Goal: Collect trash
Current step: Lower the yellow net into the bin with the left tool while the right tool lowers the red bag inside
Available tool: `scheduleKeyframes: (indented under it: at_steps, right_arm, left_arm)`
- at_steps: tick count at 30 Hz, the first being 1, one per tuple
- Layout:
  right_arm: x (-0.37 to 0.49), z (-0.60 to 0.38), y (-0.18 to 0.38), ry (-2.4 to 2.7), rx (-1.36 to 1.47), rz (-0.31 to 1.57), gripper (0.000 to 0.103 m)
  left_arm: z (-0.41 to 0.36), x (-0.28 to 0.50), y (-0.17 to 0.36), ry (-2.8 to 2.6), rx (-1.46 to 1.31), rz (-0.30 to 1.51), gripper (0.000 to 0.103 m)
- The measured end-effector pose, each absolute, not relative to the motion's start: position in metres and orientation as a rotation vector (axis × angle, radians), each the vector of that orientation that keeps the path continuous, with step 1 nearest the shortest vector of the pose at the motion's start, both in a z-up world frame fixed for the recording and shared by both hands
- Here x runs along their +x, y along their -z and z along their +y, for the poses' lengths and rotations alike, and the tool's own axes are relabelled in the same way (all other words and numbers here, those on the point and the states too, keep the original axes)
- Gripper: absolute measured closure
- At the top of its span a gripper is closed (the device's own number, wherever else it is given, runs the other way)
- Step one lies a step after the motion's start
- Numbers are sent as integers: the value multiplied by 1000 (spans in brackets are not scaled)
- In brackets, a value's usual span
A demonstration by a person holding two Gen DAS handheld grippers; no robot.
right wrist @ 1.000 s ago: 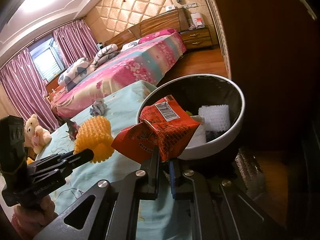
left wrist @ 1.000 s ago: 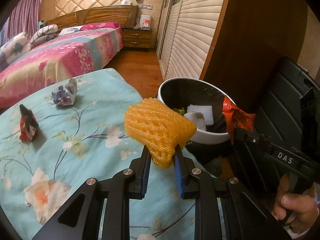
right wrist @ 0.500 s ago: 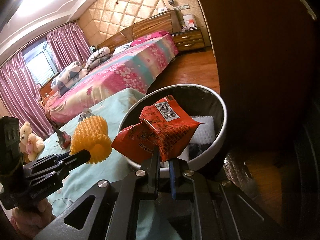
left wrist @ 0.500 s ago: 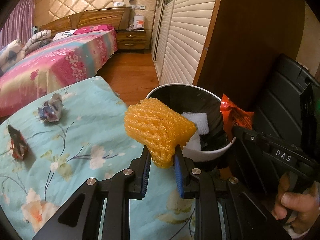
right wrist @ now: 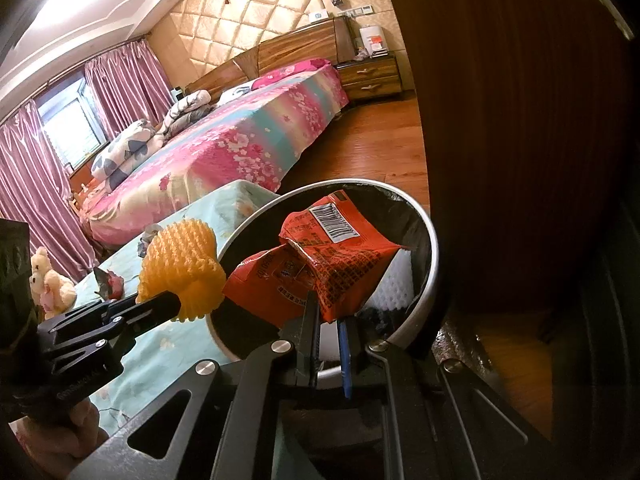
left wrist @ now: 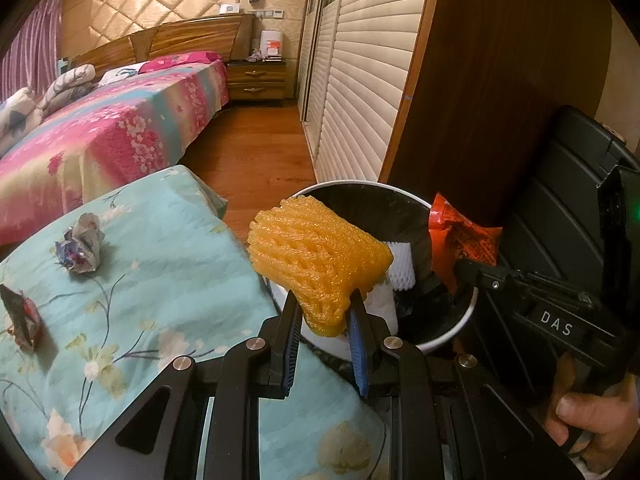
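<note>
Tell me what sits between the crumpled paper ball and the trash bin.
In the left wrist view, only flowered tablecloth lies between the paper ball and the bin.

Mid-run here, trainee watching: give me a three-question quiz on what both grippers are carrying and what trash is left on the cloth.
1. True or false: the left gripper is shut on the orange foam fruit net.
2. What does the right gripper hold? A) crumpled paper ball B) red foil snack wrapper C) white foam net
3. Fill in: both held items hang over or near the round white-rimmed ___.

Key
1. True.
2. B, the red foil snack wrapper. The crumpled paper ball and a small red wrapper lie on the floral cloth; the white foam net is already inside.
3. bin.
</note>
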State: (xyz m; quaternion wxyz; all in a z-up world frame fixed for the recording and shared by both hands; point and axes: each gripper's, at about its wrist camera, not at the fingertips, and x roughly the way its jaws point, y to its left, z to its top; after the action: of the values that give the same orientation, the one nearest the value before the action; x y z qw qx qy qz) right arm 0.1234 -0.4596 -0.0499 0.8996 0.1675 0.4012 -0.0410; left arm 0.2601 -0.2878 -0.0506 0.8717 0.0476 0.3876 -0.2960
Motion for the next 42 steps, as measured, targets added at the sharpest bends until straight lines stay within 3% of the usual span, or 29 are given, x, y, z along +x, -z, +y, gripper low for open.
scheduleKeyframes:
  at_steps: [34,42]
  right_arm:
    - [150,-471,59,105,340,890,95]
    - [151,-476,59,111,361,887,90]
  left_arm:
    - [-317,293,67,626,119,864,81]
    - [-316,292,66,621,116,868,73]
